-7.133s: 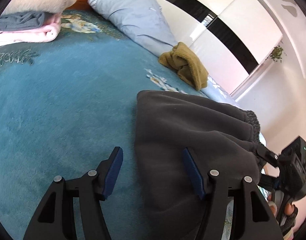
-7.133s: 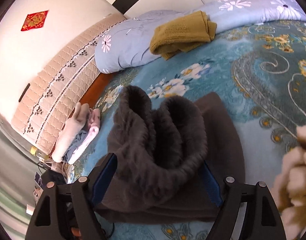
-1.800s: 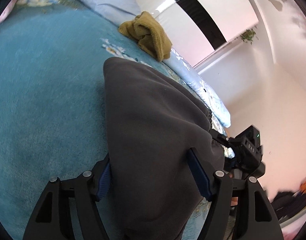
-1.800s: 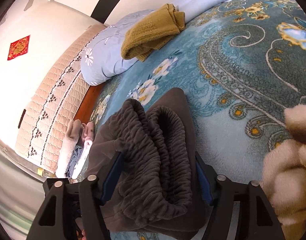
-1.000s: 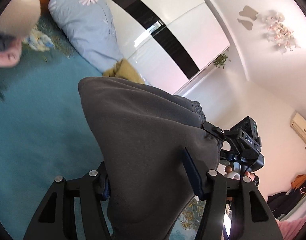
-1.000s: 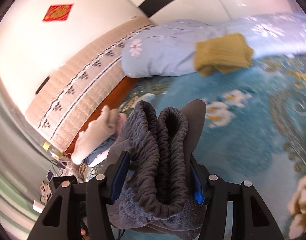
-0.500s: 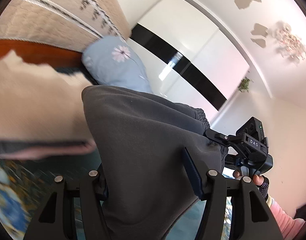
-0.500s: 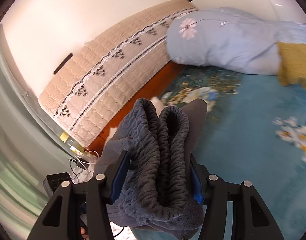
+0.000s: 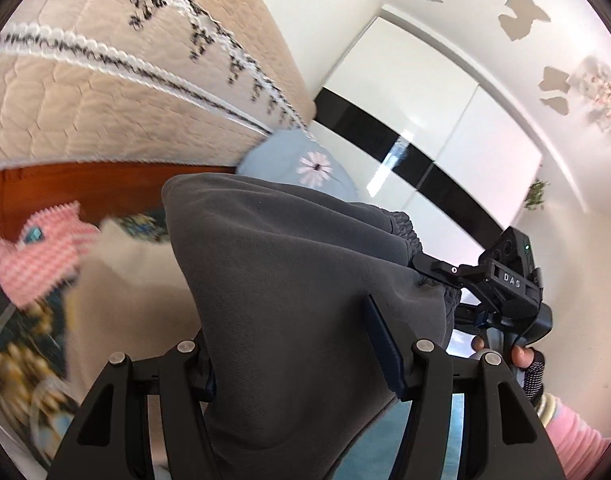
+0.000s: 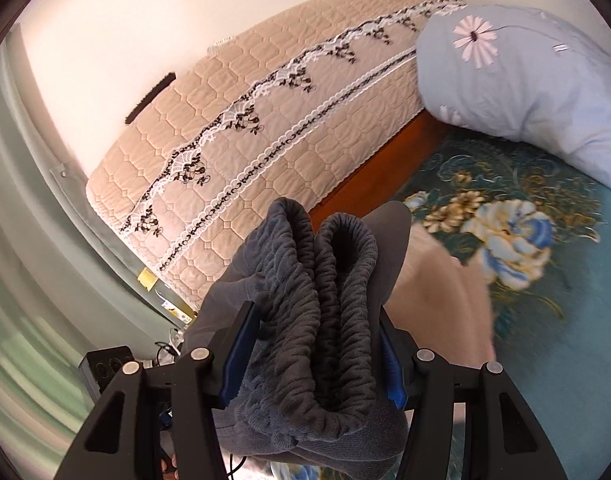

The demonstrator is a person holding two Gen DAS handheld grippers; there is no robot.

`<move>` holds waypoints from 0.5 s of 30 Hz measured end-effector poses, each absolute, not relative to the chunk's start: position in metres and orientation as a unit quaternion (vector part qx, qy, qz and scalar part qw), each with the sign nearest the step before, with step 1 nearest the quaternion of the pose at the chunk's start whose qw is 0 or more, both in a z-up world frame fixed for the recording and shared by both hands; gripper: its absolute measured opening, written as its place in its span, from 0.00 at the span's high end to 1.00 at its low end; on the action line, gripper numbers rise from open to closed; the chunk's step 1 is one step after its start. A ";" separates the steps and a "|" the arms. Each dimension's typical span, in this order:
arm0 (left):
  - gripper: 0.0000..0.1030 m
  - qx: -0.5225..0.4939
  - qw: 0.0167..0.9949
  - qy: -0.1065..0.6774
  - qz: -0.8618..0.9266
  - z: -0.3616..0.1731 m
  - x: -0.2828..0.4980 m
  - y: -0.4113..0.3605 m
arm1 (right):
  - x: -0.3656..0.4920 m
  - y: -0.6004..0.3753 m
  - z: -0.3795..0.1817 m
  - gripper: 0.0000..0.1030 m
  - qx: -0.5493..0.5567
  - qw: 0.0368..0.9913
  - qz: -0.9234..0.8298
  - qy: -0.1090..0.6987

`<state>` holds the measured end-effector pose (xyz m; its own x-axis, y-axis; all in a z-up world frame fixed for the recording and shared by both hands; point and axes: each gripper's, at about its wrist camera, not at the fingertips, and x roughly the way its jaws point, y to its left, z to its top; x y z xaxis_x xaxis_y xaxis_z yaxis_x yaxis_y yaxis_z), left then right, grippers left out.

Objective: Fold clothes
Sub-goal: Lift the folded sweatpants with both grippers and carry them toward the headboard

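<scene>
Together, the left gripper (image 9: 293,354) and right gripper (image 10: 311,346) each clamped the folded grey trousers (image 9: 289,280), held aloft between them above a cream garment (image 10: 437,292) near the quilted headboard (image 10: 265,120) and blue pillow (image 10: 525,92).

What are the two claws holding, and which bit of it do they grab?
Both hold the folded dark grey fleece trousers. The right claw pinches the bunched elastic waistband; the left claw grips the smooth folded end.
</scene>
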<state>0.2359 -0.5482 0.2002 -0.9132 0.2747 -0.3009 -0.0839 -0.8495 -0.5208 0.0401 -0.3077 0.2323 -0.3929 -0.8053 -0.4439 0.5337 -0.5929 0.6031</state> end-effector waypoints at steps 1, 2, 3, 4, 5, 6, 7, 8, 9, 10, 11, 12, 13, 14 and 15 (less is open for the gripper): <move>0.40 -0.188 0.091 -0.255 0.944 0.200 0.232 -0.553 | 0.034 -0.315 0.231 0.43 0.368 0.413 -0.812 -0.186; 0.40 -0.191 0.087 -0.254 0.944 0.199 0.228 -0.557 | 0.027 -0.322 0.229 0.43 0.369 0.415 -0.810 -0.186; 0.40 -0.194 0.084 -0.254 0.944 0.197 0.224 -0.561 | 0.021 -0.329 0.227 0.43 0.370 0.417 -0.809 -0.187; 0.40 -0.197 0.081 -0.255 0.943 0.195 0.221 -0.564 | 0.014 -0.336 0.225 0.43 0.372 0.418 -0.807 -0.187; 0.40 -0.200 0.077 -0.256 0.943 0.191 0.218 -0.566 | 0.009 -0.339 0.221 0.43 0.374 0.419 -0.805 -0.189; 0.40 -0.203 0.074 -0.259 0.941 0.187 0.214 -0.568 | 0.004 -0.342 0.214 0.43 0.379 0.418 -0.803 -0.191; 0.40 -0.211 0.071 -0.264 0.939 0.178 0.211 -0.569 | -0.002 -0.343 0.204 0.43 0.387 0.414 -0.801 -0.194; 0.40 -0.220 0.067 -0.269 0.935 0.169 0.207 -0.570 | -0.008 -0.344 0.194 0.43 0.394 0.410 -0.798 -0.197; 0.40 -0.231 0.062 -0.275 0.931 0.160 0.203 -0.571 | -0.014 -0.345 0.183 0.43 0.402 0.406 -0.796 -0.200; 0.41 -0.237 0.057 -0.281 0.928 0.150 0.200 -0.573 | -0.019 -0.345 0.170 0.43 0.415 0.396 -0.794 -0.202; 0.41 -0.241 0.051 -0.287 0.926 0.139 0.198 -0.575 | -0.024 -0.345 0.157 0.43 0.426 0.389 -0.791 -0.205; 0.40 -0.239 0.053 -0.294 0.924 0.132 0.198 -0.577 | -0.028 -0.342 0.149 0.43 0.428 0.389 -0.787 -0.216; 0.40 -0.235 0.059 -0.304 0.921 0.127 0.199 -0.579 | -0.031 -0.340 0.141 0.42 0.429 0.389 -0.783 -0.228; 0.40 -0.231 0.066 -0.314 0.918 0.124 0.200 -0.580 | -0.035 -0.337 0.134 0.41 0.431 0.389 -0.778 -0.239; 0.40 -0.230 0.069 -0.318 0.917 0.123 0.202 -0.581 | -0.038 -0.335 0.127 0.41 0.433 0.390 -0.774 -0.249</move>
